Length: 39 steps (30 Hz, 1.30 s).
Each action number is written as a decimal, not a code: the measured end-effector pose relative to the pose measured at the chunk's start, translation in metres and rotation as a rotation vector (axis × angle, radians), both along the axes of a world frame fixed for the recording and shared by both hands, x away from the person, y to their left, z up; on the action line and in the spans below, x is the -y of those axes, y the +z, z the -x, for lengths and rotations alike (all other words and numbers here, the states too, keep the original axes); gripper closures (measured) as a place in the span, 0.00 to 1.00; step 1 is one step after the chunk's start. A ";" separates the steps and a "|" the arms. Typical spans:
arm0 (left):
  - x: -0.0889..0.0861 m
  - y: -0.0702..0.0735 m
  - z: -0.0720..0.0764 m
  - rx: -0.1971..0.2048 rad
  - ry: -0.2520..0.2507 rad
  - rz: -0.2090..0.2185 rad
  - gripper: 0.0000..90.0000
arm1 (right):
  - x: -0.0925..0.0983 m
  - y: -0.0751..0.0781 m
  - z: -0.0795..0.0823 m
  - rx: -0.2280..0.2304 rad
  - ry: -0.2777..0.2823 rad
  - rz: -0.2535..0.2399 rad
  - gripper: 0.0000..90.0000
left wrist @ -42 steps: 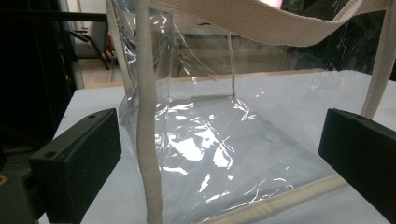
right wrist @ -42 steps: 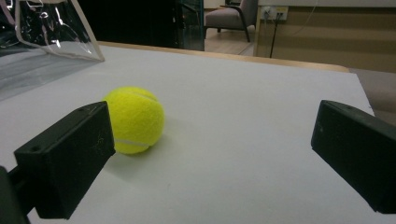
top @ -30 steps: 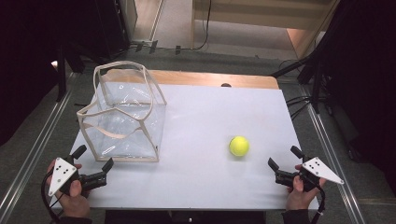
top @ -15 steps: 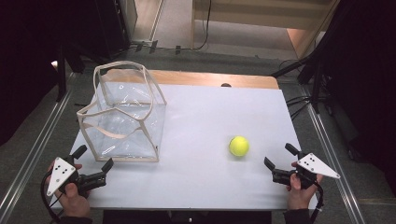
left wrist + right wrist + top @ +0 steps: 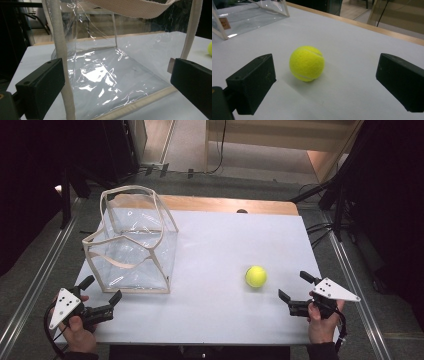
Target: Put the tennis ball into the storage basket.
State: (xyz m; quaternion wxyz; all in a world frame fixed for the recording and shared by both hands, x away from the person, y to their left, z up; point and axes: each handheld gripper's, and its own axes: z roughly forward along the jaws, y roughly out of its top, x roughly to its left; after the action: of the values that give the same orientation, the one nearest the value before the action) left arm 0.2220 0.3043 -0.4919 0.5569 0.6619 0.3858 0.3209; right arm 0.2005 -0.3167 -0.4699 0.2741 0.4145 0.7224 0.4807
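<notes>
A yellow tennis ball (image 5: pixel 256 276) (image 5: pixel 307 63) rests on the white table (image 5: pixel 220 250), right of centre. A clear plastic bag with cream webbing trim and handles (image 5: pixel 134 245) (image 5: pixel 107 62) stands open-topped on the left of the table. My right gripper (image 5: pixel 295 287) (image 5: pixel 324 82) is open near the front right edge, jaws pointing at the ball and a short way from it. My left gripper (image 5: pixel 101 289) (image 5: pixel 115 85) is open at the front left, just before the bag's near wall. The ball's edge (image 5: pixel 209 48) shows at the far right of the left gripper view.
A wooden strip (image 5: pixel 230 205) runs along the table's far edge. Metal rails (image 5: pixel 35 285) flank the table on the floor. Dark stands and cables (image 5: pixel 335 195) sit at the back right. Bare white surface lies between the bag and the ball.
My right gripper has moved left and forward toward the ball. The left gripper, the bag and the ball have stayed put.
</notes>
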 end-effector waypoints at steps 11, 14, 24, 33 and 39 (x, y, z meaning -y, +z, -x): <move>0.000 0.000 0.000 0.000 -0.007 0.001 0.00 | -0.010 0.015 -0.016 -0.058 0.054 0.086 0.01; 0.000 0.000 0.000 0.000 -0.008 0.002 0.00 | -0.013 0.018 -0.022 -0.084 0.068 0.105 0.01; 0.000 0.000 0.000 0.002 -0.017 0.003 0.00 | -0.023 0.020 -0.041 -0.172 0.128 0.174 0.02; 0.000 0.000 0.000 0.006 -0.020 0.000 0.00 | -0.033 0.017 -0.054 -0.252 0.164 0.230 0.02; 0.000 0.000 0.001 0.006 -0.023 -0.001 0.00 | -0.036 0.015 -0.060 -0.292 0.174 0.250 0.02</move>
State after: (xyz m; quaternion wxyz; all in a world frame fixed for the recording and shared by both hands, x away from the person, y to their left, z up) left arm 0.2214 0.3042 -0.4918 0.5612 0.6656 0.3764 0.3168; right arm 0.2607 -0.2807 -0.4546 0.1730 0.3787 0.8416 0.3441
